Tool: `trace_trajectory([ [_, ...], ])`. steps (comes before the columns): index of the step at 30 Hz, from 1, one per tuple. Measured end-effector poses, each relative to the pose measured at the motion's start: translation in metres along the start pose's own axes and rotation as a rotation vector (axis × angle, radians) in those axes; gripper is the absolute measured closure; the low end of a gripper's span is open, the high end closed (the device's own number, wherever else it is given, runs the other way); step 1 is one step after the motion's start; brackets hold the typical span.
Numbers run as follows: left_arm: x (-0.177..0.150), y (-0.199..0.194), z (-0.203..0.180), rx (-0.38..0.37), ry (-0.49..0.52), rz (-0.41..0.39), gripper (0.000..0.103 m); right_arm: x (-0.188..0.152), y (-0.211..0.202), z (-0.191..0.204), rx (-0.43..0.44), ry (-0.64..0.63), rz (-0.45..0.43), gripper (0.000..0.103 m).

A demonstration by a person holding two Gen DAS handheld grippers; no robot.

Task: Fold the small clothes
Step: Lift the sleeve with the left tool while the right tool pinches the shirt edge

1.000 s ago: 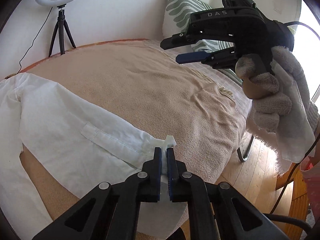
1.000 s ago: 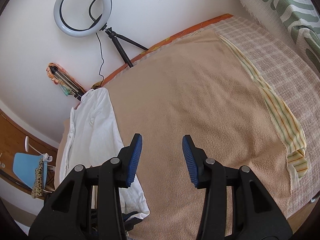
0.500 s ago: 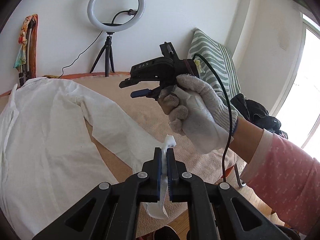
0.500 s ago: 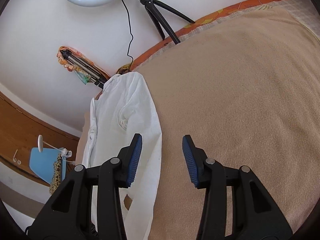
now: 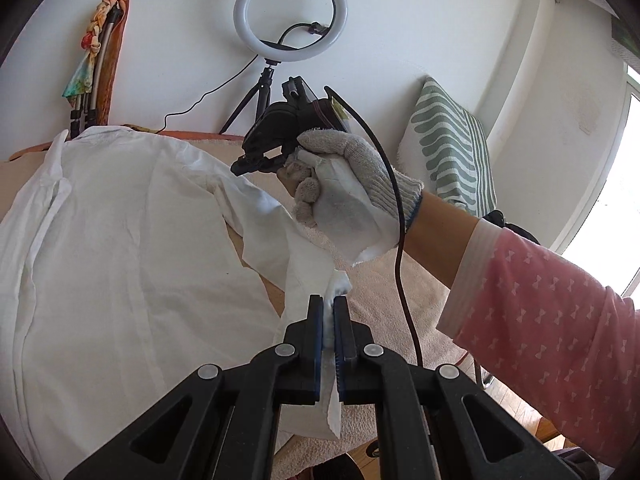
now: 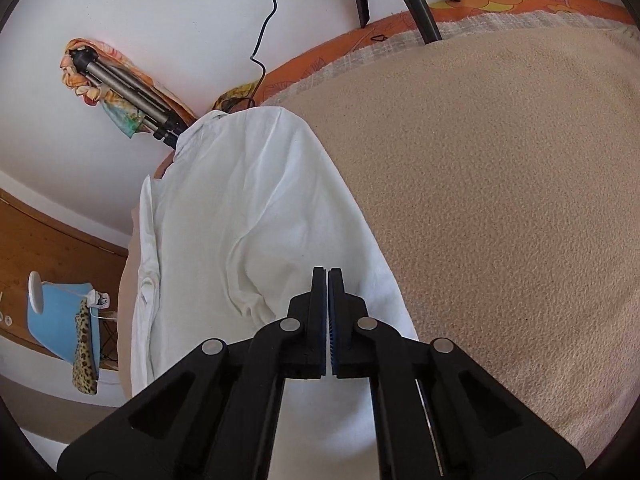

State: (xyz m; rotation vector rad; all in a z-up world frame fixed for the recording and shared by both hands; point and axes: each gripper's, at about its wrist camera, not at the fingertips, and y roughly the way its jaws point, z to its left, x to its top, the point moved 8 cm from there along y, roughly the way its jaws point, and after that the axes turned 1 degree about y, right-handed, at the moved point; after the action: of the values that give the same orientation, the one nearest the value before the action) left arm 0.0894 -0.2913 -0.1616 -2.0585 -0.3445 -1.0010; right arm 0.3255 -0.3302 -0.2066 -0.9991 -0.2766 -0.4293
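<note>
A white shirt (image 5: 120,248) lies spread on the beige blanket (image 6: 500,200) that covers the bed. My left gripper (image 5: 328,300) is shut on the end of the shirt's sleeve, which it holds lifted off the blanket, a tuft of cloth poking up between the pads. A gloved hand (image 5: 348,184) holds my right gripper (image 5: 240,169) low over the shirt's shoulder seam. In the right wrist view the right gripper (image 6: 326,270) is closing, its pads pad to pad above the shirt (image 6: 248,220), with no cloth visible between them.
A ring light on a tripod (image 5: 290,10) stands behind the bed at the wall. A green striped pillow (image 5: 448,140) leans at the back right. A folded tripod wrapped in colourful cloth (image 5: 96,60) leans at the left. A blue chair (image 6: 60,320) stands beyond the bed's edge.
The right gripper travelled from the bare blanket over to the shirt's shoulder and its jaws went from open to shut. The left gripper carried the sleeve end along, still clamped.
</note>
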Motion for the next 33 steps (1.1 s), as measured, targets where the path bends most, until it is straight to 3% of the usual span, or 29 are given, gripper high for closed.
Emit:
trace_trajectory([
  [5,-0.008,-0.008,0.009,0.003,-0.021,-0.002,0.101,0.016,-0.018,0.000,-0.058,-0.007,-0.057,0.097],
  [7,-0.010,-0.010,0.010,0.003,-0.019,-0.002,0.101,0.011,-0.014,-0.013,-0.078,0.028,-0.031,0.065],
  [9,-0.010,-0.011,0.010,0.004,-0.019,-0.002,0.101,0.001,-0.004,-0.025,-0.092,0.050,0.005,0.055],
  [11,-0.010,-0.011,0.011,0.006,-0.022,-0.003,0.101,-0.008,0.004,-0.030,-0.057,0.073,0.029,0.057],
  [13,-0.011,-0.011,0.014,0.010,-0.032,-0.003,0.101,-0.010,0.005,-0.026,-0.026,0.082,0.034,0.098],
  [16,-0.011,-0.012,0.020,0.007,-0.065,-0.011,0.101,0.001,-0.008,-0.003,-0.058,0.019,-0.004,0.099],
  [20,-0.014,-0.014,0.030,-0.016,-0.144,-0.013,0.101,0.020,-0.024,0.051,-0.205,-0.164,-0.039,0.100],
  [26,-0.032,-0.021,0.053,-0.043,-0.285,-0.003,0.101,0.018,0.016,0.120,-0.350,-0.385,0.048,0.100],
  [30,-0.040,-0.030,0.072,-0.019,-0.344,-0.012,0.101,0.000,0.061,0.137,-0.359,-0.420,0.138,0.100],
  [33,-0.047,-0.041,0.087,0.029,-0.361,-0.004,0.088,-0.012,0.082,0.143,-0.299,-0.399,0.206,0.095],
])
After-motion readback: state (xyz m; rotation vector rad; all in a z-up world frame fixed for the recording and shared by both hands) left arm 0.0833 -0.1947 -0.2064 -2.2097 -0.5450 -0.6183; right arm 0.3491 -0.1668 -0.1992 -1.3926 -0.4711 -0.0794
